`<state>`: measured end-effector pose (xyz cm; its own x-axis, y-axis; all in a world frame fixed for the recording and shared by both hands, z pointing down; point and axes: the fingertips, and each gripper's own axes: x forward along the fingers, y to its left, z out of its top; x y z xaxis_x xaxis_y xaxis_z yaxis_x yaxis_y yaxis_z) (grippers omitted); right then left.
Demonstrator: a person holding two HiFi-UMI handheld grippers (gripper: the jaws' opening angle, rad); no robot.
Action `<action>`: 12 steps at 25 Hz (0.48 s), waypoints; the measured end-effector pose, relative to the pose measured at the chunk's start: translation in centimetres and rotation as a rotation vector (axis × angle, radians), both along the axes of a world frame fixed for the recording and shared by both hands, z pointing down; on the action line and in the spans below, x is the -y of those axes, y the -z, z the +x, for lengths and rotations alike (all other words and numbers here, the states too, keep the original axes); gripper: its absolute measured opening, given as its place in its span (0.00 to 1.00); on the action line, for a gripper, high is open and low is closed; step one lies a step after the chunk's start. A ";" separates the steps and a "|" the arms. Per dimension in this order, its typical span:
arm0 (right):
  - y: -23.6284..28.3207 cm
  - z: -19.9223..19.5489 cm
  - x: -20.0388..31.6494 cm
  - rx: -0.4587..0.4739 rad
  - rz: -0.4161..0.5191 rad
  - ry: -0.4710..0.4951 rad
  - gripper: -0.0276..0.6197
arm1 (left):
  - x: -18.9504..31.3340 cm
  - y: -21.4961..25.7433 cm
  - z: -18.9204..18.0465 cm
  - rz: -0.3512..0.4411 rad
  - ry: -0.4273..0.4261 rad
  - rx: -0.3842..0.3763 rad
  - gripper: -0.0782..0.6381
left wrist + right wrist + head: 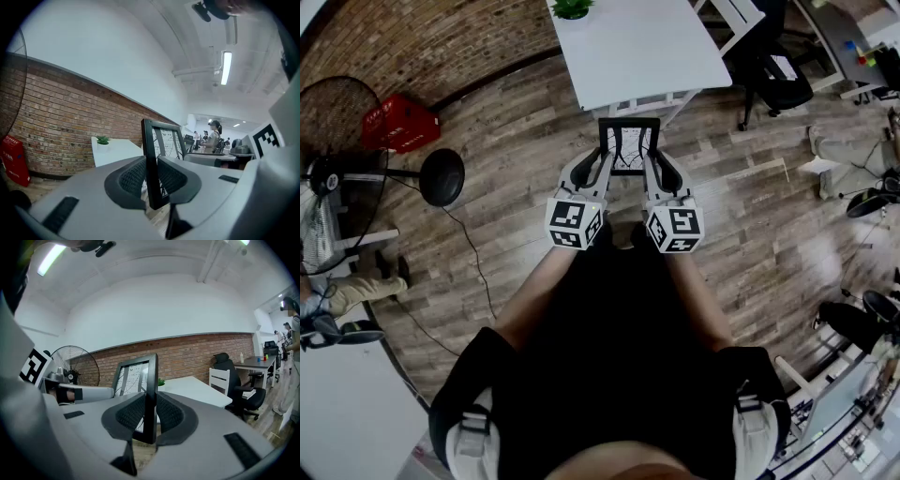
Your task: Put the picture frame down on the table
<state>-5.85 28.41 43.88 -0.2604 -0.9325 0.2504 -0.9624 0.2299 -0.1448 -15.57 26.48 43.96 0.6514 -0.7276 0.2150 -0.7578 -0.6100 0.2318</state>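
Note:
A black picture frame (pixel 629 146) with a pale line drawing in it hangs in the air just short of the white table (pixel 647 52). My left gripper (pixel 602 165) is shut on the frame's left side bar (pixel 150 159). My right gripper (pixel 651 166) is shut on its right side bar (pixel 151 394). In both gripper views the dark ribbed pads (pixel 133 177) press the bar from either side, and the frame stands upright above the wooden floor. The table top (pixel 194 390) lies beyond the frame.
A small green plant (pixel 572 8) in a white pot stands on the table's far left corner. A standing fan (pixel 337 131) and a red box (pixel 396 122) are at the left. A black office chair (pixel 773 75) and a white chair (pixel 221 379) stand right of the table.

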 end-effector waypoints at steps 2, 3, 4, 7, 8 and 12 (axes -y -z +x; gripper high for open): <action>-0.1 -0.1 0.3 0.001 -0.001 0.004 0.14 | 0.3 -0.1 -0.1 0.003 0.002 0.002 0.22; -0.2 -0.1 0.3 0.002 -0.003 0.007 0.14 | 0.3 -0.1 -0.1 0.004 0.002 0.003 0.23; -0.2 -0.1 0.3 0.001 -0.005 0.009 0.15 | 0.3 -0.2 -0.1 0.003 0.001 0.004 0.23; -0.1 0.0 0.4 -0.007 -0.011 0.005 0.14 | 0.4 -0.2 0.0 -0.001 -0.006 0.006 0.23; -0.1 0.1 0.5 -0.008 -0.012 0.003 0.14 | 0.5 -0.2 0.1 -0.002 -0.008 0.006 0.22; -0.2 0.4 0.5 -0.008 -0.017 -0.007 0.14 | 0.6 -0.2 0.4 -0.004 -0.016 0.005 0.22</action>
<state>-5.49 27.95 44.12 -0.2522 -0.9298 0.2680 -0.9650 0.2212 -0.1409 -15.15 25.83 44.17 0.6616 -0.7164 0.2215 -0.7494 -0.6208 0.2303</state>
